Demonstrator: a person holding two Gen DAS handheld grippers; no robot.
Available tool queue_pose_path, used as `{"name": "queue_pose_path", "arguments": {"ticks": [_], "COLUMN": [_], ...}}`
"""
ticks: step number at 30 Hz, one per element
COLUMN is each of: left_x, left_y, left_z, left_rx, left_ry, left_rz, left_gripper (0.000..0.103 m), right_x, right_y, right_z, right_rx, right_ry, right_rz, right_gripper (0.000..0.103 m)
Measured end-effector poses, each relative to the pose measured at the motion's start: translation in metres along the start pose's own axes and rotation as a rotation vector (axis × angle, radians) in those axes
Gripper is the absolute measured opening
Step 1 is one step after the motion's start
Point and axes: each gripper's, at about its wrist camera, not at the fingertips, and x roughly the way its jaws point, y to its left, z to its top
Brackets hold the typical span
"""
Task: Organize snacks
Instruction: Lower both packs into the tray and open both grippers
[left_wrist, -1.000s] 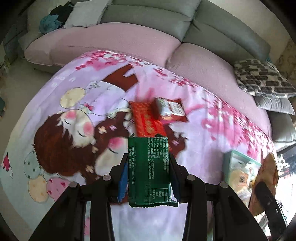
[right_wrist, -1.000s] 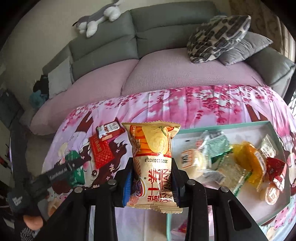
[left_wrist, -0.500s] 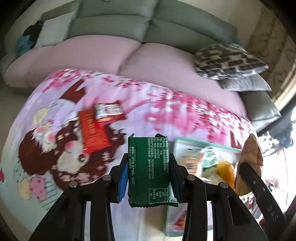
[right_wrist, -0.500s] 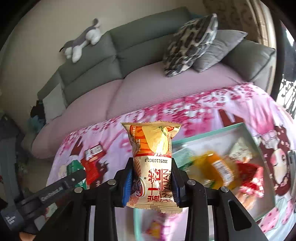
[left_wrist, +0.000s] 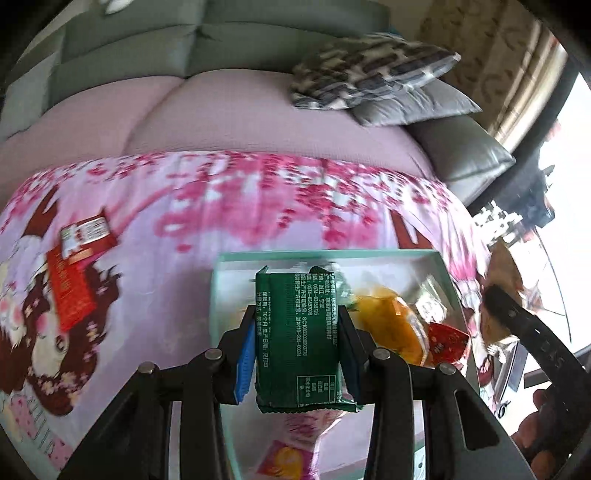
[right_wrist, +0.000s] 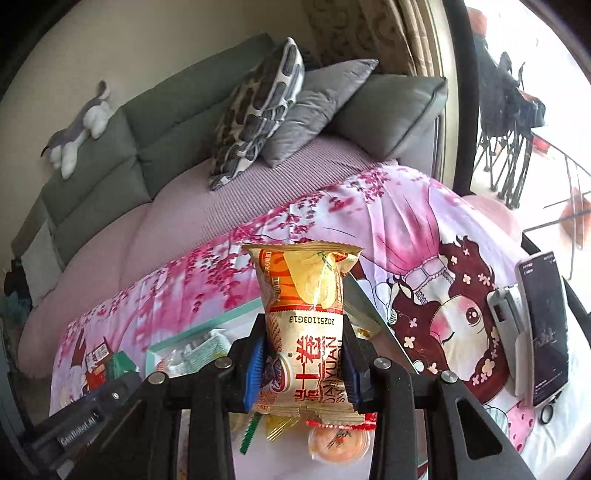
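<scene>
Snacks fill the pale green tray (left_wrist: 445, 271) that we see lying on the pink cartoon-print cloth (left_wrist: 258, 206), toward its right end: an orange packet (left_wrist: 391, 325) and a small red packet (left_wrist: 445, 341) in the left wrist view, a round orange jelly cup (right_wrist: 338, 445) and some clear wrappers (right_wrist: 201, 349) in the right wrist view, and a few more too blurred for us to name. Our left gripper (left_wrist: 298, 341) is clamped on a green snack bar (left_wrist: 297, 332), blue pads pressed to its two long sides, and holds it upright above the tray's near left part. Our right gripper (right_wrist: 303, 360) is likewise closed tight on a yellow-and-orange snack bag (right_wrist: 306, 321), which stands upright over the tray. Beyond the tray, near the cloth's left edge, two red packets (left_wrist: 74, 273) lie touching each other. At the cloth's right edge a phone (right_wrist: 545, 328) stands in a holder. Behind the cloth we see a pink-covered sofa seat (left_wrist: 229, 114), patterned and grey cushions (right_wrist: 280, 110), and a plush toy (right_wrist: 79, 129) on the backrest.
</scene>
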Motion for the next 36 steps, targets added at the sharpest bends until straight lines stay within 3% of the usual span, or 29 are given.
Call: {"name": "queue_pose_path", "arguments": {"ticks": [12,28,32,36], "left_x": [0.031,0.046,0.042,0.033], "left_y": [-0.036,-0.041,-0.042,-0.041], "left_z": [-0.003,-0.003,-0.004,-0.006], "left_rx": [0.114,0.136,0.14,0.133], "left_ry": [0.037,0.059,0.054,0.049], "left_rz": [-0.03,-0.041,-0.029,-0.025], "left_gripper": [0.041,0.041,0.041,0.043], "right_x": [0.043,0.062,0.059,0.054], "right_y": [-0.005,0.009,0.007,0.006], "right_z": [-0.002,-0.004,-0.004,-0.003], "right_rx": [-0.013,-0.07,-0.054,-0.052], "right_ry": [0.053,0.102,0.11,0.11], "right_rz": [-0.042,-0.084,-0.075,-0.067], "right_gripper": [0.038,0.04,0.061,0.063]}}
